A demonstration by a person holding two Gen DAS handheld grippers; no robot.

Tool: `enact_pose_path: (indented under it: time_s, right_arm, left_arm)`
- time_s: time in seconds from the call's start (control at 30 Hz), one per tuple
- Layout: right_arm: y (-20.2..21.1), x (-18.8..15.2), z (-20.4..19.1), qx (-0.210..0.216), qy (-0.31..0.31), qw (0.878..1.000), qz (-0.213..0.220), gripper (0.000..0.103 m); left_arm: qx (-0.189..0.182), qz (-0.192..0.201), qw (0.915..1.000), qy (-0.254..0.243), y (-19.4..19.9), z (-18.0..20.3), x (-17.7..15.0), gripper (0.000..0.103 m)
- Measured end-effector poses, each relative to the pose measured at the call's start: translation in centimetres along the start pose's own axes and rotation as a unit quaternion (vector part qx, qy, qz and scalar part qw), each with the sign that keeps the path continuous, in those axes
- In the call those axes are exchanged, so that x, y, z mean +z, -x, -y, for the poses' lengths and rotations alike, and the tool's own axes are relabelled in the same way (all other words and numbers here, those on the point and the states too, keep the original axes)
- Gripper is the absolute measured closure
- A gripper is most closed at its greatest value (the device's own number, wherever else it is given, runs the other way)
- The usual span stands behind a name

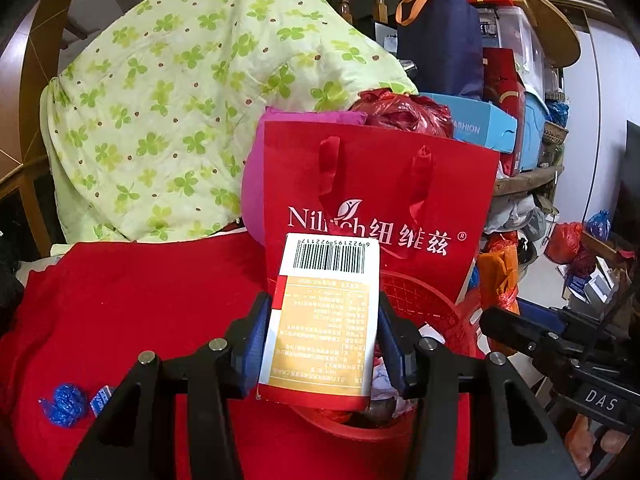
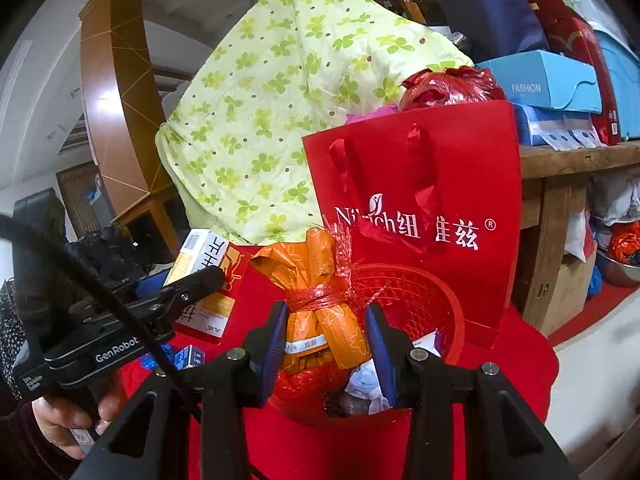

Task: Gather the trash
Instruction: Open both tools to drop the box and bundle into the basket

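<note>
Two hand-held grippers: the left hand-held gripper (image 1: pixel 320 344) clamps one barcoded carton (image 1: pixel 324 320); the right hand-held gripper (image 2: pixel 326 340) clamps one orange tied bundle (image 2: pixel 320 308) above one red basket (image 2: pixel 424 292).

left wrist view looks forward and slightly down along its own fingers (image 1: pixel 256 344), close over the red basket (image 1: pixel 424 300). right wrist view faces the same way from just to the right, its fingers (image 2: pixel 272 340) equally near the basket (image 2: pixel 420 292). both share the red bag (image 1: pixel 380 184) (image 2: pixel 440 168), green quilt (image 1: pixel 160 100) (image 2: pixel 280 100) and red cloth (image 1: pixel 120 300) (image 2: pixel 520 360).
</note>
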State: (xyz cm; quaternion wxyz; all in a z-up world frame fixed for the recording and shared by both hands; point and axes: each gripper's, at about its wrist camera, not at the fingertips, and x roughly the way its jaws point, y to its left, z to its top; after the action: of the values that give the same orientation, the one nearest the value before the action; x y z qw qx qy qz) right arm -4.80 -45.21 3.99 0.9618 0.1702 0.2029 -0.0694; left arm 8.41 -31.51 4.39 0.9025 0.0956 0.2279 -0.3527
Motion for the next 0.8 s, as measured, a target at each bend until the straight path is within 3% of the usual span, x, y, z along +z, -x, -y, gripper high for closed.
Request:
enact_pose_path:
  time_s: [0.2,0.47,0.67,0.73,0.8]
  right_arm:
    - [-1.0,0.1,1.0,0.000,0.000,1.000,-0.007,0.061]
    - [-3.1,0.1,3.4,-0.008,-0.017,1.000,-0.019,0.060]
    - [-5.7,-0.5,5.1,-0.003,-0.039,0.999,-0.036,0.057]
    - [-6.3,-0.7,5.3,0.002,-0.044,0.998,-0.042,0.045]
    - [-6.6,-1.0,5.5,0.000,-0.047,0.998,-0.043,0.044]
  left_arm:
    - [-0.003,-0.014,0.9999,0.003,-1.9,0.6,-0.1,0.051]
    - [-0.046,-0.049,0.9970,0.038,-5.0,0.1,-0.8,0.050]
    - [-0.055,-0.073,0.9950,0.041,-7.3,0.2,-1.8,0.050]
    - [-0.053,-0.078,0.9949,0.036,-7.6,0.2,-2.1,0.042]
    - [-0.045,-0.077,0.9954,0.034,-7.4,-0.1,-2.3,0.035]
